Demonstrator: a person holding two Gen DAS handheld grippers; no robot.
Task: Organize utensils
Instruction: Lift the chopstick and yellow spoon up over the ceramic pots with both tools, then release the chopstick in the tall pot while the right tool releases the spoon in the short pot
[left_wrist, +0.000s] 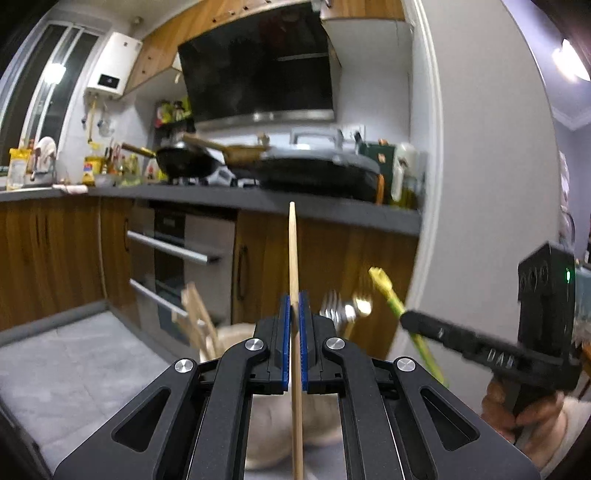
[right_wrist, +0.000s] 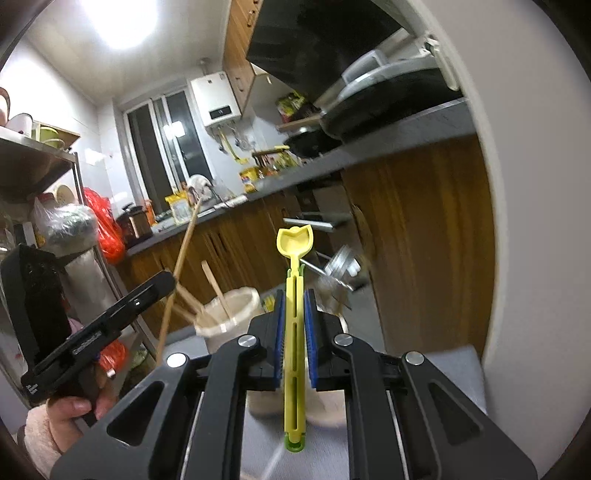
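Note:
My left gripper (left_wrist: 294, 301) is shut on a wooden chopstick (left_wrist: 294, 258) that stands upright between the blue pads. My right gripper (right_wrist: 294, 295) is shut on a yellow plastic spoon (right_wrist: 294, 243), bowl end up. Each gripper shows in the other's view: the right one (left_wrist: 417, 319) with the spoon (left_wrist: 384, 286) at the right, the left one (right_wrist: 162, 282) with the chopstick (right_wrist: 183, 251) at the left. Below them stand a beige holder (right_wrist: 231, 314) with wooden chopsticks (right_wrist: 214, 286) and a second holder with metal forks and spoons (left_wrist: 341, 308), blurred.
A grey mat (left_wrist: 85, 365) covers the table under the holders. Behind is a kitchen counter (left_wrist: 221, 197) with pans (left_wrist: 317, 170), wooden cabinets and an oven (left_wrist: 177, 258). A white pillar (left_wrist: 480, 184) stands at the right, a metal shelf rack (right_wrist: 44, 158) at the left.

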